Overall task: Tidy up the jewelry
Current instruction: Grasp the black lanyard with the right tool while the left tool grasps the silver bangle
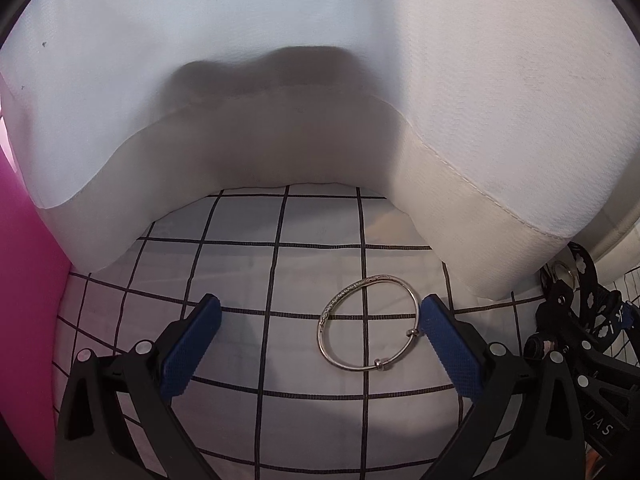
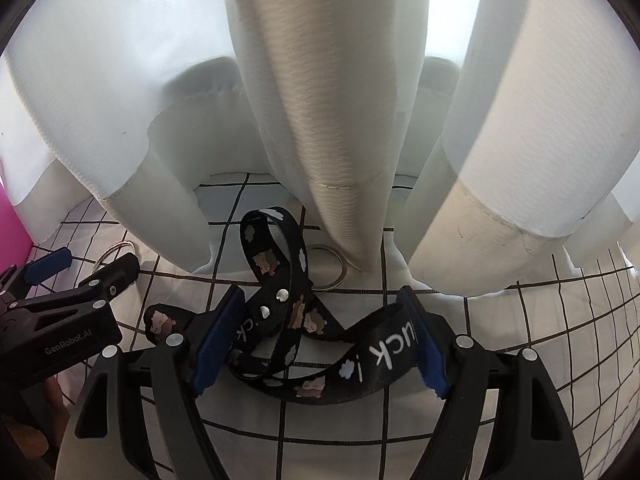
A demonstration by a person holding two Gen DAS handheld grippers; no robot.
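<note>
A silver bangle with two small beads lies flat on the black-checked white cloth. My left gripper is open over it, and the bangle rests close to the right blue pad, apart from the left one. A black lanyard printed with clouds and cartoon animals lies in loops on the cloth, its metal ring at the far end. My right gripper stands open around the lanyard; the strap runs from pad to pad without being squeezed. The left gripper shows at the left of the right wrist view.
White curtain folds hang down to the cloth just behind both objects, one fold tip touching the lanyard's ring. A pink surface stands at the far left. The checked cloth runs on to the right.
</note>
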